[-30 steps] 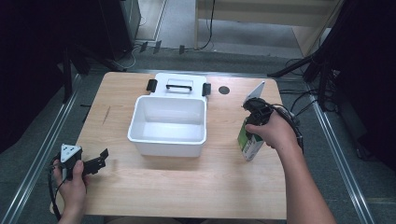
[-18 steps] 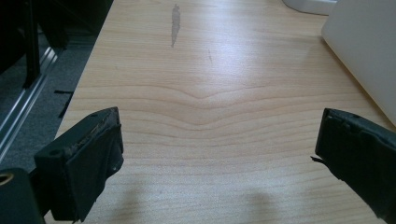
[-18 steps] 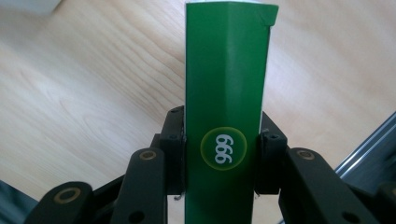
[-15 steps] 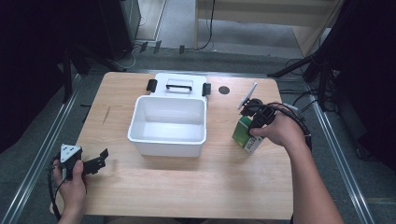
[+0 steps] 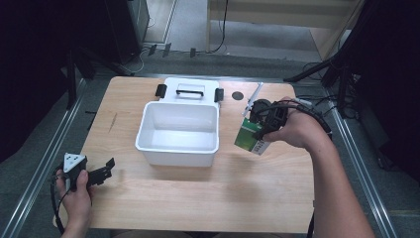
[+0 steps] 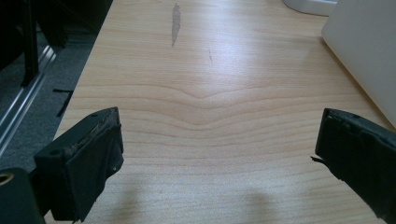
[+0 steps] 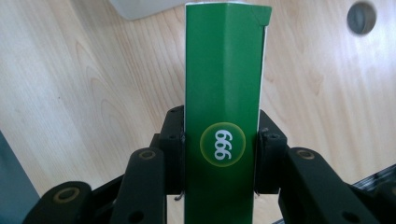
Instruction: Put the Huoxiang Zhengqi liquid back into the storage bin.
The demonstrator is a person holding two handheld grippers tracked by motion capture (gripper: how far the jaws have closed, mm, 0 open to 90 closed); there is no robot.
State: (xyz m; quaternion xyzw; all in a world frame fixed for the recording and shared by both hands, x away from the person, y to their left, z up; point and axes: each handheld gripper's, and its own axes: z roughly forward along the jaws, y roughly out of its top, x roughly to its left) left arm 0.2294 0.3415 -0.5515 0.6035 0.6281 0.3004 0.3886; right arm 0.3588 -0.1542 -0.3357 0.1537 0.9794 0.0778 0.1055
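From above, the right claw [image 5: 258, 130] grips a green box [image 5: 249, 139] above the surface [image 5: 198, 198], right of the white tub [image 5: 179, 133]. The left claw [image 6: 219, 154] gapes empty. Up close, black pads [image 7: 173, 140] squeeze the box.

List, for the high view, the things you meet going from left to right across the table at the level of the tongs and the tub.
Left tongs, open, held by the left hand → white tub → green box, gripped in the right tongs → right hand.
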